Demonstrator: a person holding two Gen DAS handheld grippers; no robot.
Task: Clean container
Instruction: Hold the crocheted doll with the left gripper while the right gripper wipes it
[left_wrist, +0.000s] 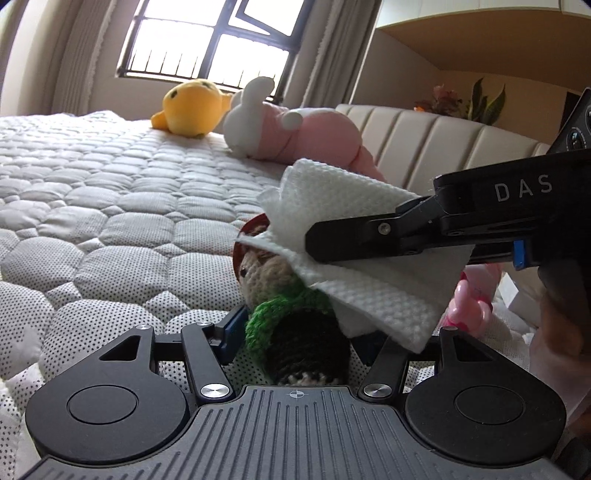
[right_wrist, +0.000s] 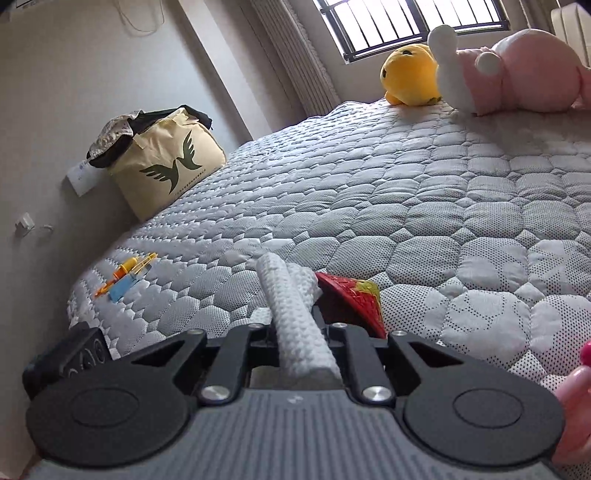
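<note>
Bed: I see a grey quilted mattress filling both views, with the work happening low over it.
Plush toys: a yellow plush and a pink-and-white rabbit plush lie side by side at the far end, under the window.
Bag: a cream tote bag with a dark wing print stands at the bed's edge by the wall.
Cloth: my right gripper is clamped on a folded white cloth, which lies against the doll's head.
Task item: I see no container as such; my left gripper grasps a crocheted doll with a green scarf, held above the mattress.
Hat: the doll's red hat shows just right of the cloth.
Small toy: an orange and blue toy lies near the bed's corner, well apart.
</note>
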